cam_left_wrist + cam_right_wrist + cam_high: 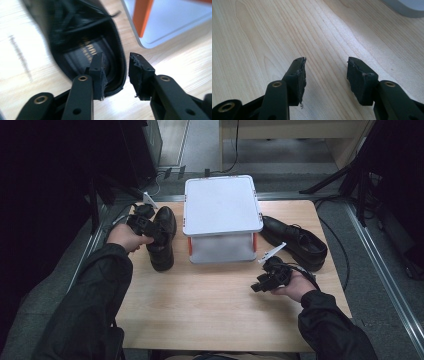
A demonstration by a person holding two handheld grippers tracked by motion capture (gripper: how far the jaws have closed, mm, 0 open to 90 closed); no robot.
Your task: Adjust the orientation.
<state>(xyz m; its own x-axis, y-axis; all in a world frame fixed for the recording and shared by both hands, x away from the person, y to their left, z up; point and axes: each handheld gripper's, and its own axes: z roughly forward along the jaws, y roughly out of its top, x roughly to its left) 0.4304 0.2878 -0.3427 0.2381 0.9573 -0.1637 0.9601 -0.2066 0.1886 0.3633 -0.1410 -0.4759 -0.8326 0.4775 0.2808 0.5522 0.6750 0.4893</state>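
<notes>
In the high view the left gripper (150, 227) sits at the heel end of a black shoe (162, 240) that stands on the wooden table (200, 310), just left of a white two-level rack (222, 205). How wide its jaws stand cannot be told from here, as the black gripper merges with the shoe. A second black shoe (295, 242) lies on the far side of the rack, just beyond the right gripper (260, 285), whose jaws point over bare wood toward the middle of the table, apart from that shoe and from the rack. In the left gripper view the left gripper (116, 75) has its jaws parted about halfway, with the rear rim of the shoe (82, 42) standing in the gap: one pad is inside the shoe opening over the insole, the other outside the heel wall, and neither pad is seen pressing on the leather, so the shoe is not gripped. Beyond the jaws, an orange post (142, 15) and the lower shelf of the rack (175, 27) are near. In the right gripper view the right gripper (326, 75) has its jaws spread wide with nothing between them but the table (262, 37); a grey corner of the rack (404, 7) lies well ahead of the jaws.
</notes>
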